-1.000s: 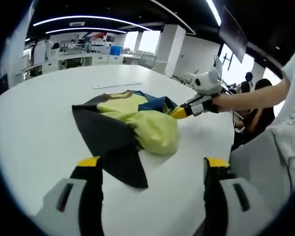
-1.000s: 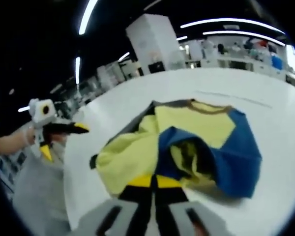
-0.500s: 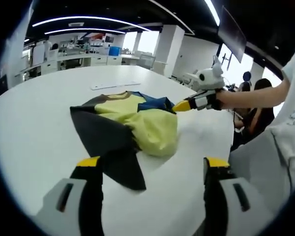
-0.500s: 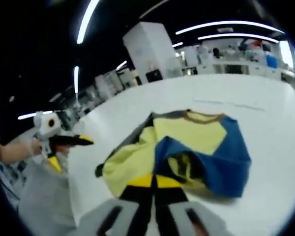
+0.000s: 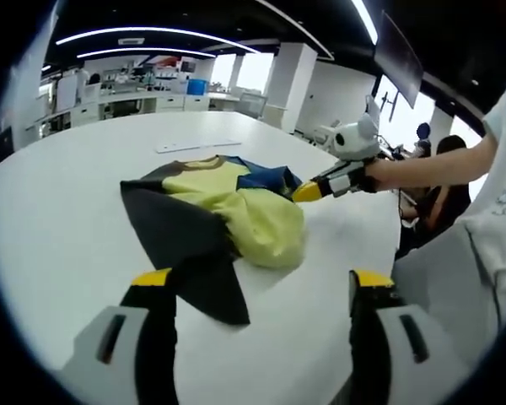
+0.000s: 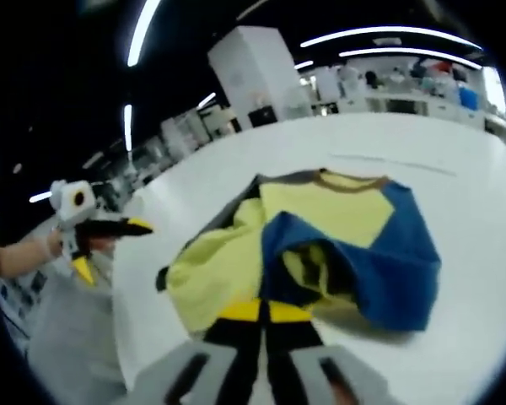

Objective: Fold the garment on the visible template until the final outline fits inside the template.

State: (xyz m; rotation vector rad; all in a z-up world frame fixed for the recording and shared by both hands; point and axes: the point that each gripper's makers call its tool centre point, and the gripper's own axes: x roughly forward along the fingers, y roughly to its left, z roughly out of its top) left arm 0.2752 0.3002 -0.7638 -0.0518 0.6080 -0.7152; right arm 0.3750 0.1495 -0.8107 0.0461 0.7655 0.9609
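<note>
- The white table (image 5: 59, 228) runs from about 9 o'clock to 3 o'clock in the left gripper view, and in the right gripper view (image 6: 472, 211) it reaches up to 1 o'clock.
- The garment (image 5: 215, 211) lies crumpled on the table near the middle of the left gripper view: a dark grey part toward 7 o'clock, a pale yellow part in the middle, a blue part toward 1 o'clock. In the right gripper view the garment (image 6: 320, 240) sits at the centre, yellow toward 9 o'clock, blue toward 3 o'clock, with a brown collar at 12 o'clock.
- A thin pale strip (image 5: 198, 146) lies flat on the table beyond the garment, at about 11 o'clock in the left gripper view, well apart from the cloth.
- The left gripper (image 5: 261, 291) has its yellow-tipped jaws spread wide at 6 o'clock, apart from the cloth; in the right gripper view the left gripper (image 6: 110, 245) hangs at 9 o'clock, jaws parted.
- The right gripper (image 6: 263, 310) has its jaws pressed together on the garment's near edge at 6 o'clock. In the left gripper view the right gripper (image 5: 308, 192) meets the cloth at 2 o'clock.
</note>
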